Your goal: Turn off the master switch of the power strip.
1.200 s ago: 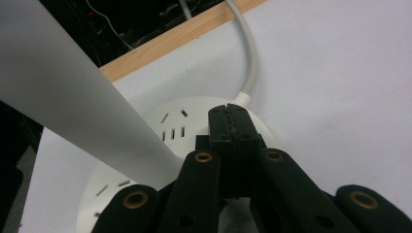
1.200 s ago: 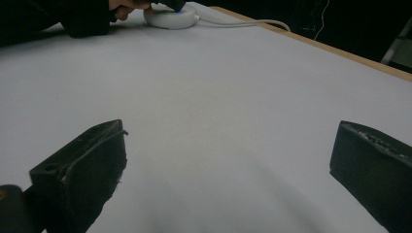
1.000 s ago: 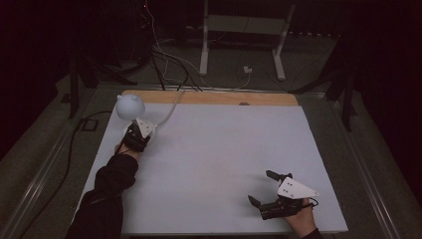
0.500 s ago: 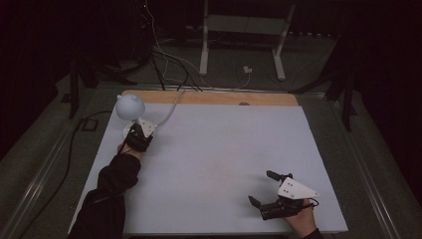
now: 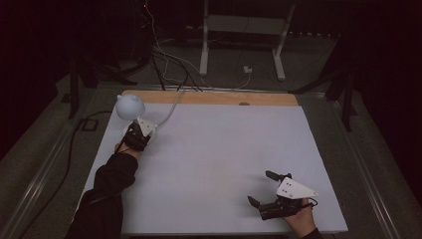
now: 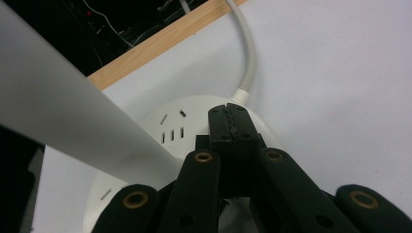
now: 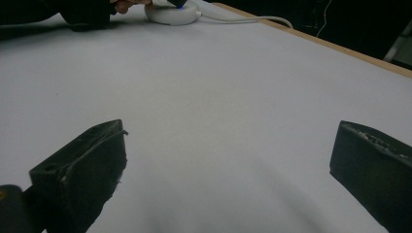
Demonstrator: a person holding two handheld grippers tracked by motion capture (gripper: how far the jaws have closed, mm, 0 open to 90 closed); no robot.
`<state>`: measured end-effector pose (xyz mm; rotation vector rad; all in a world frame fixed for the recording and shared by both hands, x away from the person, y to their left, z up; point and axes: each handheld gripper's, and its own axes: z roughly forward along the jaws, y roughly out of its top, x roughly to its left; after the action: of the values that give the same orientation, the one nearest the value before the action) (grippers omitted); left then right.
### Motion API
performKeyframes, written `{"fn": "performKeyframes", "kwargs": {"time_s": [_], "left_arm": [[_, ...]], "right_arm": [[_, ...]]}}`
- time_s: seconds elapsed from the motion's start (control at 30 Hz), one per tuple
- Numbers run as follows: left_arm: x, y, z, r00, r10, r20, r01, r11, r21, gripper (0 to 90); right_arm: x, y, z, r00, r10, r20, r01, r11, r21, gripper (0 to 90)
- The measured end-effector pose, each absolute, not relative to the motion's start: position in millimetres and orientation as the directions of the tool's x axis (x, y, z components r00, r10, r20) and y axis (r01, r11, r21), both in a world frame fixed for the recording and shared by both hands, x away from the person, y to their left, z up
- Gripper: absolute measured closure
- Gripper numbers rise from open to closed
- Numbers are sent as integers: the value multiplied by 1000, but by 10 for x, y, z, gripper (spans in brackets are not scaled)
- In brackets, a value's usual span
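Note:
A white round lamp base [image 6: 194, 104] with socket slots stands at the table's far left. Its white stem [image 6: 63, 111] slants up to a pale globe head [image 5: 130, 105]. My left gripper [image 5: 139, 132] is over that base, its jaws shut tight on each other with nothing between them, the tips [image 6: 232, 121] lying on the base's top near the spot where the white cable [image 6: 250, 53] leaves it. My right gripper [image 5: 262, 187] lies near the front right edge of the white table [image 5: 214, 149], jaws wide open and empty [image 7: 228, 155]. From there the base [image 7: 172, 13] shows far off.
A wooden strip [image 5: 214, 98] runs along the table's far edge, and the lamp cable [image 5: 171, 107] crosses it to the floor. Behind stand a white frame's legs [image 5: 204, 50] and loose floor cables. A dark sleeve [image 5: 107, 184] lies along the table's left side.

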<state>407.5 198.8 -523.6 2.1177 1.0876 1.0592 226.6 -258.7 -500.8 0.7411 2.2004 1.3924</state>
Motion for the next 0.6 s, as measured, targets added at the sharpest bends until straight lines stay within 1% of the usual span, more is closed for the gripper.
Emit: {"fn": "performKeyframes", "kwargs": {"time_s": [0.07,0.13,0.27,0.3,0.37,0.43,0.6], "left_arm": [[4081,1973,-5233,377,832,406,427,-546,721,900],[4071,1960,-5241,383,814,437,414,-574,706,900],[4071,1960,-5236,382,812,442,409,-577,707,900],[4051,1968,-5235,367,816,446,387,-570,725,900],[4018,1953,-5229,393,801,451,369,-587,721,900],[3998,1943,-5218,396,809,435,364,-573,734,900],[3955,1908,-5077,419,833,362,356,-517,778,900]], "right_arm": [[2265,-2582,-5009,-765,639,-75,207,354,912,0],[2265,-2580,-5010,-766,639,-74,208,355,912,0],[2264,-2585,-5007,-764,641,-74,207,352,913,0],[2266,-2586,-5008,-763,642,-73,208,351,913,0],[2267,-2587,-5007,-762,643,-72,209,349,913,0],[2268,-2593,-5004,-763,643,-73,206,348,915,0],[2274,-2613,-5001,-761,645,-71,206,343,916,0]]}}
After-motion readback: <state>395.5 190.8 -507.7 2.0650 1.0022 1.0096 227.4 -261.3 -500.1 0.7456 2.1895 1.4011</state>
